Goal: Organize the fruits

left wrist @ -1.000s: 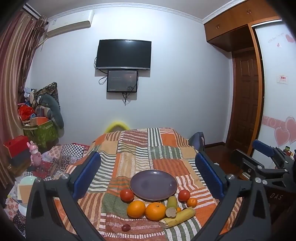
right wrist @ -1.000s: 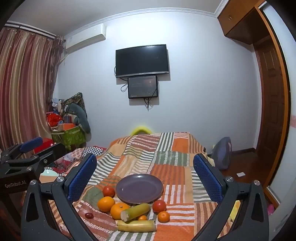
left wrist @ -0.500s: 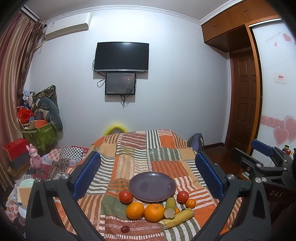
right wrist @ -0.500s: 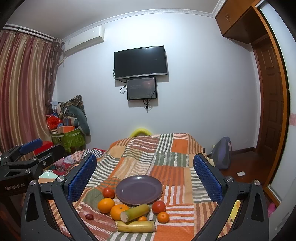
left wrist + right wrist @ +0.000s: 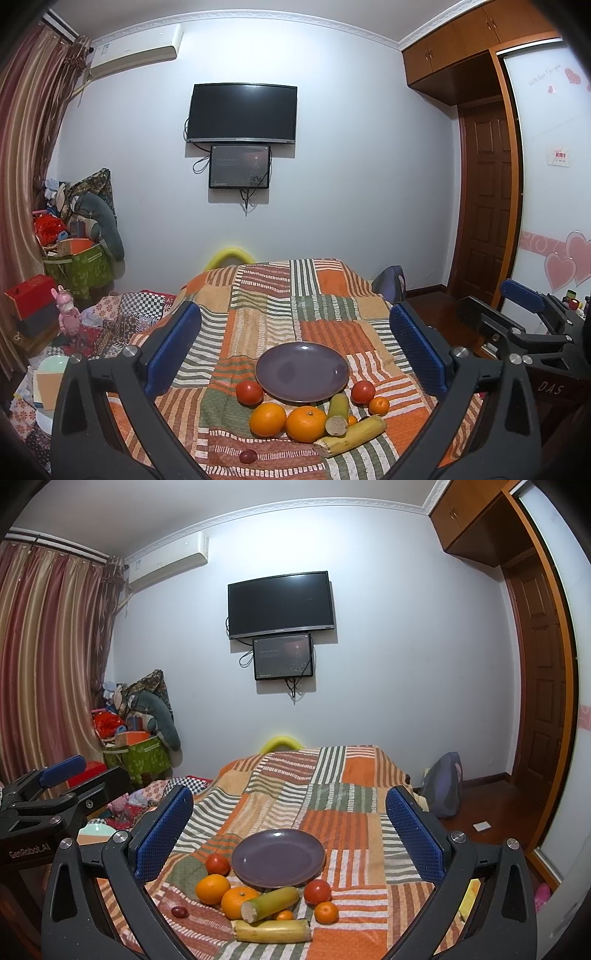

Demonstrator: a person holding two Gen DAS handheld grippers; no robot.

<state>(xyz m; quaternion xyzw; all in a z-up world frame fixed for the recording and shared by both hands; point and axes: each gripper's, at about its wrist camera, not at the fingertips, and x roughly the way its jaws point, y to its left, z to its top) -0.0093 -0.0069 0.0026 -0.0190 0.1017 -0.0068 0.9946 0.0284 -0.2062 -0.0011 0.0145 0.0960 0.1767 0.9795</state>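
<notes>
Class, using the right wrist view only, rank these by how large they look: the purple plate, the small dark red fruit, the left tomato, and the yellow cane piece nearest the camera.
1. Purple plate
2. Yellow cane piece, though nearness to the camera enlarges it
3. Left tomato
4. Small dark red fruit

1. The left wrist view looks forward between its own blue pads (image 5: 173, 345) along the bed (image 5: 317, 295) towards the far wall with the television (image 5: 242, 112), from well back.
2. The right wrist view faces the same way, seemingly from slightly farther right.
3. Both share the purple plate (image 5: 302, 371), fruit and television (image 5: 280, 603).
4. Each catches the other gripper at its edge.
</notes>
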